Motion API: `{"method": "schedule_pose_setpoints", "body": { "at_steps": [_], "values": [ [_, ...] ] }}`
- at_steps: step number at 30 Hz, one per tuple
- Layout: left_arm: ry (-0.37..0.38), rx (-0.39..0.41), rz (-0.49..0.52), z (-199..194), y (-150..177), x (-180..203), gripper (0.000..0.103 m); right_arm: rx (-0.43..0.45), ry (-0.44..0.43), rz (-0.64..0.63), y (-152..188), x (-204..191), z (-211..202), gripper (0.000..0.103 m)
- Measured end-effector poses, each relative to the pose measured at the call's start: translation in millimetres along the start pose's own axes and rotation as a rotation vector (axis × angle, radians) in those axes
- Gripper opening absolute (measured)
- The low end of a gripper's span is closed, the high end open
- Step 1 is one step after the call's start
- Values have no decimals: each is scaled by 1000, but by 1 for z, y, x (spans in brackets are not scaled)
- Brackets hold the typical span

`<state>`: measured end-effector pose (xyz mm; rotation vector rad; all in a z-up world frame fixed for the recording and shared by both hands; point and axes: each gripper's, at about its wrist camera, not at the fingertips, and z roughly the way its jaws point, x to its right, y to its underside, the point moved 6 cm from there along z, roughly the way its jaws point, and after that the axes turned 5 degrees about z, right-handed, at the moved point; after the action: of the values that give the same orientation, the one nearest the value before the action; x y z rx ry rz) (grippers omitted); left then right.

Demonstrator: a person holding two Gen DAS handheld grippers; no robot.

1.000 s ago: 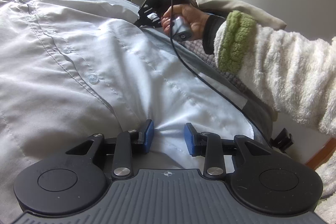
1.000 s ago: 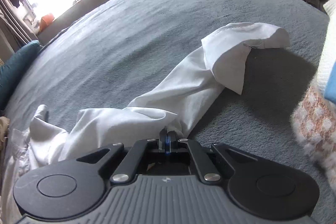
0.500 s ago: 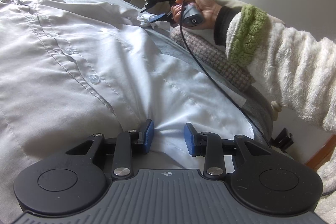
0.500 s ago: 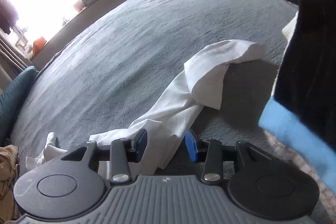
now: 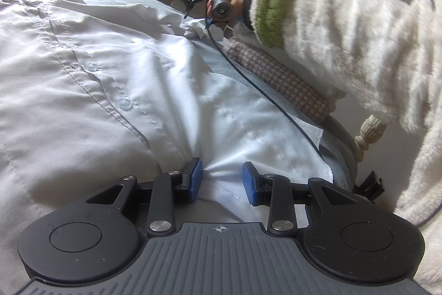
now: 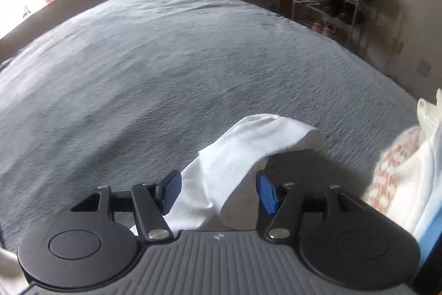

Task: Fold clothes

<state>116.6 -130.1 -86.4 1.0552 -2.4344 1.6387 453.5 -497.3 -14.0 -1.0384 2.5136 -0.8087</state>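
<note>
Right hand-held gripper (image 6: 218, 191) has just been opening up, and its blue pads now sit wide on either side of the white sleeve (image 6: 248, 140) without pressing on it, so the sleeve is loose on the grey bed (image 6: 165, 60) with its cuff end flopped over just ahead of the jaws. Meanwhile the left hand-held gripper (image 5: 221, 179) is parked low on the shirt (image 5: 96, 73), jaws about a third open, with a pinched ridge of white fabric running up between the pads; looks to me like it's pinning the hem area rather than truly clamping, though I can't say for sure how hard the pads bite. The shirt itself lies button-side up across the bed, placket running diagonally away from the left wrist camera, collar at the far end. My read is the step in hand is re-grabbing that sleeve further along so it can be swung in over the shirt body. To do that well I'd go for the sleeve near the cuff rather than mid-length, since it's already doubled over and a middle grab will just drag a twisted loop. Take both layers, lift enough to let the twist drop out, then lay it flat across the front. Keep the left one steady as the anchor or the whole body slides. Also watch the cable (image 5: 248, 79) draped across the shirt near the checked cloth (image 5: 279, 76), it could snag.
</note>
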Motion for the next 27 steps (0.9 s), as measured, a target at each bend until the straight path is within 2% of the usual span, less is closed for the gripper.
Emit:
{"method": "schedule_pose_setpoints", "body": {
  "at_steps": [4,7,8,9,10,11,16,22,24,27],
  "values": [
    [4,6,4,1,1,-1,33,-34,87,-31,-6,-2,38,69],
    [11,9,-2,1,1,-2,33,-34,57,-3,-5,6,55,69],
    [13,10,-4,1,1,-2,33,-12,41,0,-5,7,53,55],
    [14,10,-5,1,1,-3,33,11,36,-5,-6,8,50,33],
    [14,11,-5,2,0,-3,33,34,29,-11,-8,8,43,14],
    [14,11,-5,2,0,-3,33,58,18,-18,-10,7,34,7],
    [12,13,-6,2,1,-2,33,277,-23,-156,-32,-14,-50,7],
    [21,14,-23,2,1,-4,33,497,-70,-280,-71,-31,-164,7],
    [23,13,-26,2,1,-4,33,551,-71,-310,-81,-36,-191,7],
    [25,13,-27,2,1,-4,33,589,-71,-336,-91,-42,-219,7]
  ]
}}
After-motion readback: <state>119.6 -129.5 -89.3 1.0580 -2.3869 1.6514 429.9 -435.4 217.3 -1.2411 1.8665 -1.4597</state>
